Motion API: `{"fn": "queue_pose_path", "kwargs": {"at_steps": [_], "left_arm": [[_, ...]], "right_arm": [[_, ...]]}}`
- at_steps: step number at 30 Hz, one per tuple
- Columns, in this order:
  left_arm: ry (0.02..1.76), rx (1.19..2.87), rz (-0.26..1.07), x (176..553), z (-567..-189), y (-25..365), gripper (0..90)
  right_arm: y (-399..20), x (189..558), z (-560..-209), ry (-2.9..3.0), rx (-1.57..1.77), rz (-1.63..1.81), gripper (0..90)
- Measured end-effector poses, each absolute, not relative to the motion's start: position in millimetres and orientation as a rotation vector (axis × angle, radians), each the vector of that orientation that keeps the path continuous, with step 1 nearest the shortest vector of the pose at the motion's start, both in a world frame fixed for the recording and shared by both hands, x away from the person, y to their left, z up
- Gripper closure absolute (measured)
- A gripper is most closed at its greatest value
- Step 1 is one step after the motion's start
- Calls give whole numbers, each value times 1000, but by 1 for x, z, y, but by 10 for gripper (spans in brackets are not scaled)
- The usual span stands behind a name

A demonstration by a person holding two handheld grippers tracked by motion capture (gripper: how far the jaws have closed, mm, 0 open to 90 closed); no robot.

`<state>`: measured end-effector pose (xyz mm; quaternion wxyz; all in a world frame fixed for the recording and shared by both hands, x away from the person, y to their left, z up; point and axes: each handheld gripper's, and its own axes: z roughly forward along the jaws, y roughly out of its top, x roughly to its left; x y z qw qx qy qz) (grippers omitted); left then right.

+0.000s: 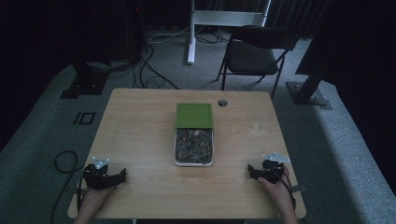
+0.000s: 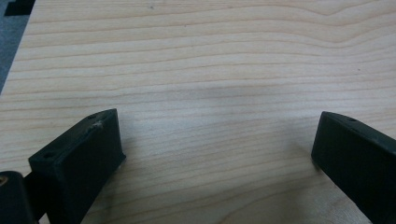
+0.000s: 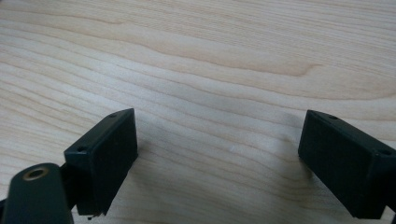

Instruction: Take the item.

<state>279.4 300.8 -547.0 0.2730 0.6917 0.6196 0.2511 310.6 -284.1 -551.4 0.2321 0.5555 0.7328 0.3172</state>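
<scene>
The wooden table carries one item set: a white tray holding a mixed heap of small dark pieces, sitting at the middle of the table, a little nearer the far edge than the near one. A green lid lies across the tray's far end, toward the far edge, leaving the near part of the contents exposed. A round cable hole sits just beside the lid's right corner.

The left gripper rests near the near-left corner, and the right gripper near the near-right corner. Both are well apart from the tray. In each gripper view the two black jaws stand wide apart over bare wood, with nothing between them.

Hazards, as judged from this layout:

- The lid appears to sit loosely over the tray rim. A push from the near side could slide it off toward the far edge or tip it into the contents.
- The tray looks light and full. A one-sided grip on its wall could tilt it and spill pieces across the table.
- The pieces are small and heaped. Wide jaws closing into the pile may pinch several at once or flick neighbours over the rim.
- The trailing cables near both near corners could snag during a reach.
</scene>
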Motion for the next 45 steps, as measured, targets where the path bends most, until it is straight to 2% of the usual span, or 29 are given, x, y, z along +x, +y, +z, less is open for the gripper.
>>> {"fn": "queue_pose_path", "kwargs": {"at_steps": [35,45], "left_arm": [[1645,1876,668,279,-547,302,22],[1645,1877,668,279,-547,302,22]], "right_arm": [[-283,309,-550,2015,1529,884,133],[-279,309,-531,1980,1511,907,129]]}}
